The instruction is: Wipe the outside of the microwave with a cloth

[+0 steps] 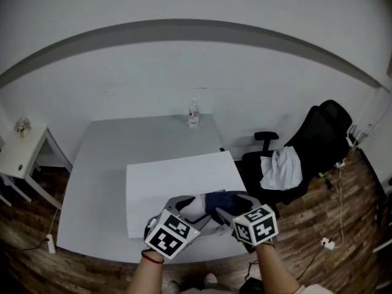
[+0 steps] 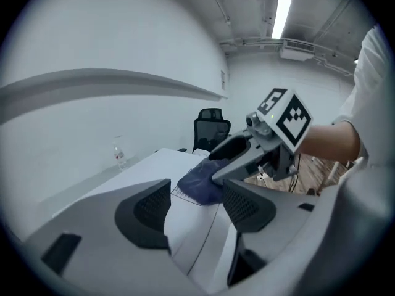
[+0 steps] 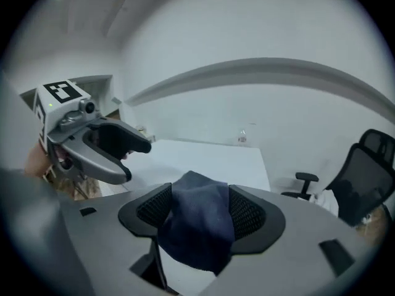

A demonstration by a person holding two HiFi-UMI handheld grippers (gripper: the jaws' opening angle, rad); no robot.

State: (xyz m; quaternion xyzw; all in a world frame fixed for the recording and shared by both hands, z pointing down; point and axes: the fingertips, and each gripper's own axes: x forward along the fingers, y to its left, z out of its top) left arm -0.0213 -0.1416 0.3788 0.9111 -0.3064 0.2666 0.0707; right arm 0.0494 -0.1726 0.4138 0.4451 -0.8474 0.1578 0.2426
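Illegibly small label [image 2: 184, 194], blue cloth [image 3: 197, 230], right gripper [image 3: 199, 197]

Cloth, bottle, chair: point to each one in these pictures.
cloth [image 3: 197, 224], right gripper view, middle of its folds
bottle [image 1: 193, 113], head view, its body
chair [image 1: 321, 139], head view, its backrest

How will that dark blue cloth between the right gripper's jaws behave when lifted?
Likely floppy: the cloth bunches up and sags below the right gripper, whose jaws stand wide. Probably light for its size, since it looks like a thin, small bundle. Its surface looks soft and matte, so it is probably not slippery.
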